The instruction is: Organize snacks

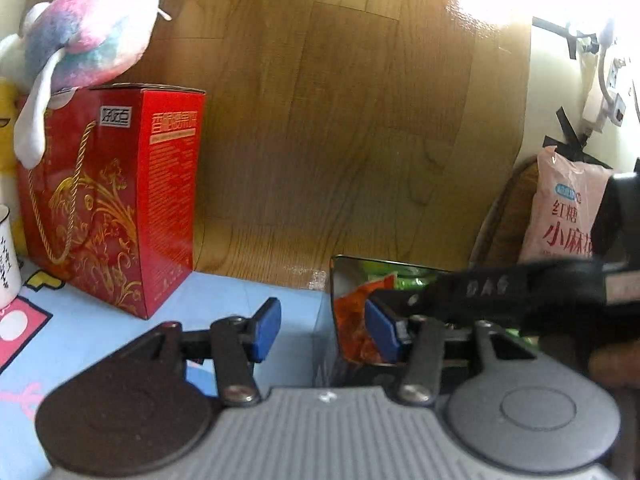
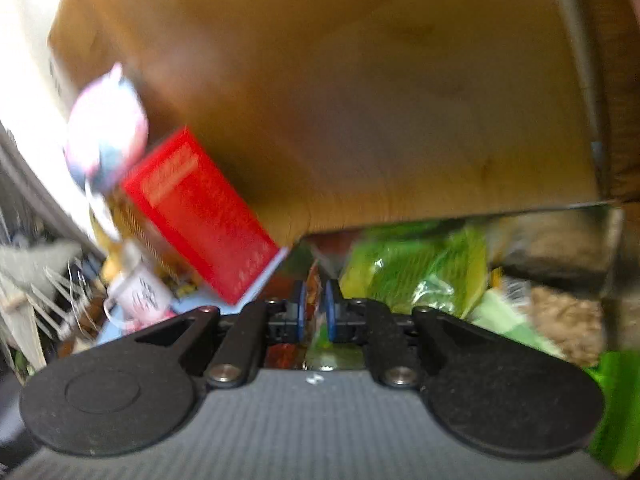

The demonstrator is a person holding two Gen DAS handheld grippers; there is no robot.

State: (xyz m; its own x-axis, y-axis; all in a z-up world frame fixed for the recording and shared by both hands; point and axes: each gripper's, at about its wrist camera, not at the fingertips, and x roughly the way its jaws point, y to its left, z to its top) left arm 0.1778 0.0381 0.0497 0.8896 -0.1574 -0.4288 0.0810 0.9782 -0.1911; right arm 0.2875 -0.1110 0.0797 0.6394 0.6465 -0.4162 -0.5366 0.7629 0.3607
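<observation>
My left gripper (image 1: 322, 330) is open and empty, its blue pads (image 1: 267, 328) straddling the near left corner of a clear bin (image 1: 333, 280) that holds snack packets. An orange snack packet (image 1: 354, 320) stands in the bin behind the right pad. My right gripper (image 1: 404, 300) reaches in from the right above the bin. In the blurred right wrist view my right gripper (image 2: 314, 312) is shut on the orange snack packet (image 2: 313, 284), over the bin (image 2: 608, 240) with green packets (image 2: 420, 272) in it.
A red gift box (image 1: 112, 200) with a plush toy (image 1: 88, 28) on top stands on the blue mat (image 1: 224, 304) at the left, beside a white mug (image 1: 6, 264). A pink snack bag (image 1: 568, 208) leans at the right. Wooden floor (image 1: 340, 120) lies beyond.
</observation>
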